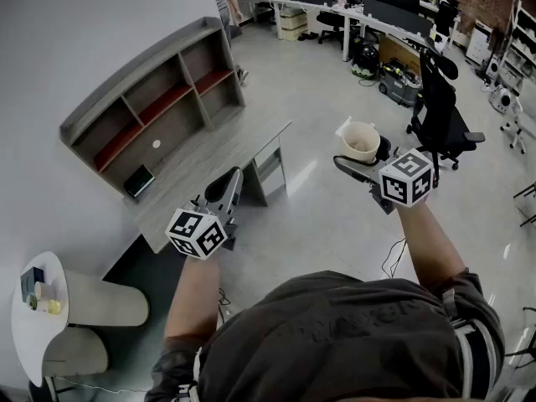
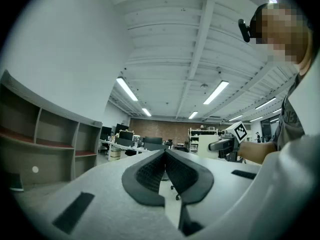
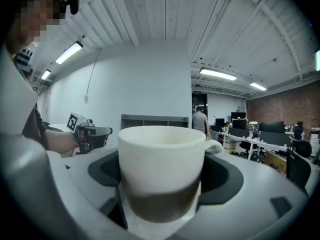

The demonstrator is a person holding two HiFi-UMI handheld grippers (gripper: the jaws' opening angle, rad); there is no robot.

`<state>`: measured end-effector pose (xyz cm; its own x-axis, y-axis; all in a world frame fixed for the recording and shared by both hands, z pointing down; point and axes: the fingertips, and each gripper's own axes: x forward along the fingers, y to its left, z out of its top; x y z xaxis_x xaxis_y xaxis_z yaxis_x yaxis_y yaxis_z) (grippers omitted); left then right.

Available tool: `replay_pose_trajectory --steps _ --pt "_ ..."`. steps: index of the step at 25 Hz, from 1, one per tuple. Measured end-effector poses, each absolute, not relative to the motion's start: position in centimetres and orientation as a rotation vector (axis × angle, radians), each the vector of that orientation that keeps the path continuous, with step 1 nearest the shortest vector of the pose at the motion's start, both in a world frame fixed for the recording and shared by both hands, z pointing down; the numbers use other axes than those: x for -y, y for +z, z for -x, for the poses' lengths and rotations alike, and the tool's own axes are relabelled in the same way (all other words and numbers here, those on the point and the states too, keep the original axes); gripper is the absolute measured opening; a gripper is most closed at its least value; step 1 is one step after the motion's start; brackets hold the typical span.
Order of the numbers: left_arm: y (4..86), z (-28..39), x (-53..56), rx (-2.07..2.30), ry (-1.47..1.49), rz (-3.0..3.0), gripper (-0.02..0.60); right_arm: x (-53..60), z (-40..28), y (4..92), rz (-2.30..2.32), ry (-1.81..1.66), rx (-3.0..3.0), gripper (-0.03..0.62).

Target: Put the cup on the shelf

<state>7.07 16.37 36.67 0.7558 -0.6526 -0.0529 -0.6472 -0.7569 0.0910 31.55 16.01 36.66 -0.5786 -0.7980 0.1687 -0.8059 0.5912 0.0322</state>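
Shelf (image 1: 159, 99) — cup (image 3: 161, 171) in right hand-held gripper (image 3: 162, 156)

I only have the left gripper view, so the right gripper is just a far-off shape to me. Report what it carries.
Observer: The right gripper is shut on a white cup; its fingers press the cup's sides.
Operator: Give me the handle's side.
Observer: In the right gripper view the handle sticks out at the cup's right.
Operator: Say where the cup hangs relative to the desk.
Observer: In the head view it hangs over the floor, to the right of the desk that carries the shelf, not above it.
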Motion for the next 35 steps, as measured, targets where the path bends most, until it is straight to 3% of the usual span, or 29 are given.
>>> replay_pose_trajectory --steps 35 --pt "37.0 -19.2 -15.6 1.083 -0.117 -2.884 0.0 -15.9 -43.8 38.3 -1.328 0.104 2.651 0.43"
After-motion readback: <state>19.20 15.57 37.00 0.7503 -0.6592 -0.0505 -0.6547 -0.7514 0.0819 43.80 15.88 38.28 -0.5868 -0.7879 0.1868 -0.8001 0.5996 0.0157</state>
